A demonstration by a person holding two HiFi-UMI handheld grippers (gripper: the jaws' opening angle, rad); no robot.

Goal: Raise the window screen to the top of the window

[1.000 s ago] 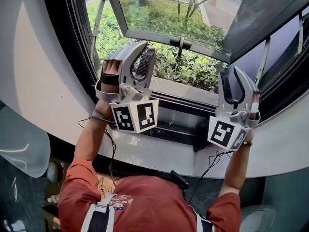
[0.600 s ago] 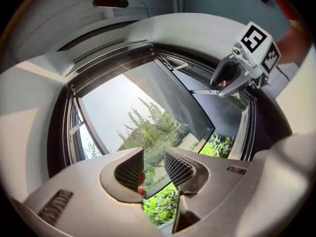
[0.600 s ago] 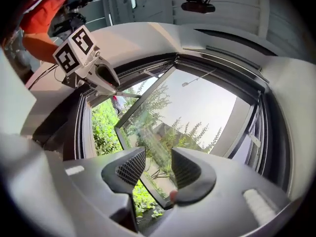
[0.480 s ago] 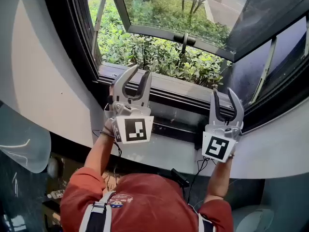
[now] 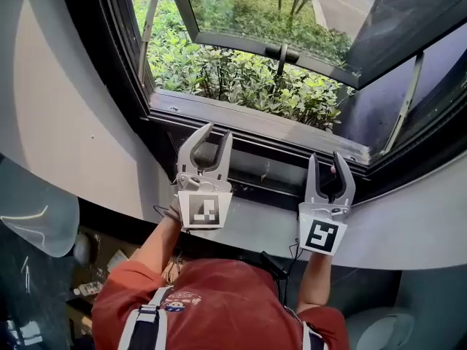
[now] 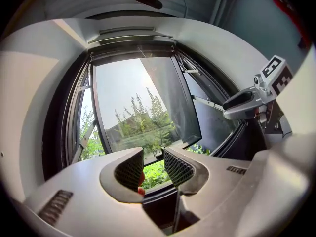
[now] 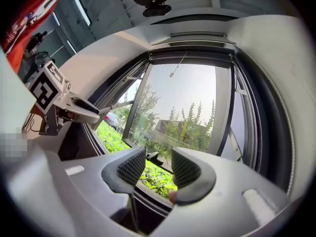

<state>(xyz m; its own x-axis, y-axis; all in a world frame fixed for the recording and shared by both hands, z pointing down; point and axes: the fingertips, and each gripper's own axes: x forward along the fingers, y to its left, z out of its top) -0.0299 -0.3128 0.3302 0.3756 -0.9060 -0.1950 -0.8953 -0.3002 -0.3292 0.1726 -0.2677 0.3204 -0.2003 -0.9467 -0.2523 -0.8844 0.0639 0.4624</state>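
Window screen [image 5: 264,170] low above white sill [image 5: 252,228] (shrubs [image 5: 241,79] outside); left gripper [image 5: 217,131], right gripper [image 5: 326,157]: fingers apart, empty.

window frame [image 5: 122,57]: dark matt metal | sill [image 5: 403,226]: smooth, pale, matt

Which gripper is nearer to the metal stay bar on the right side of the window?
Right. The right gripper is below and left of the stay bar; the left gripper is much farther left.

Pale walls [image 5: 66,122] flank a dark-framed window [image 5: 109,64] whose glass sash [image 5: 255,6] tilts outward over sunlit green shrubs [image 5: 233,79]; a pale sill [image 5: 408,232] runs beneath it, and bright daylight fills the opening
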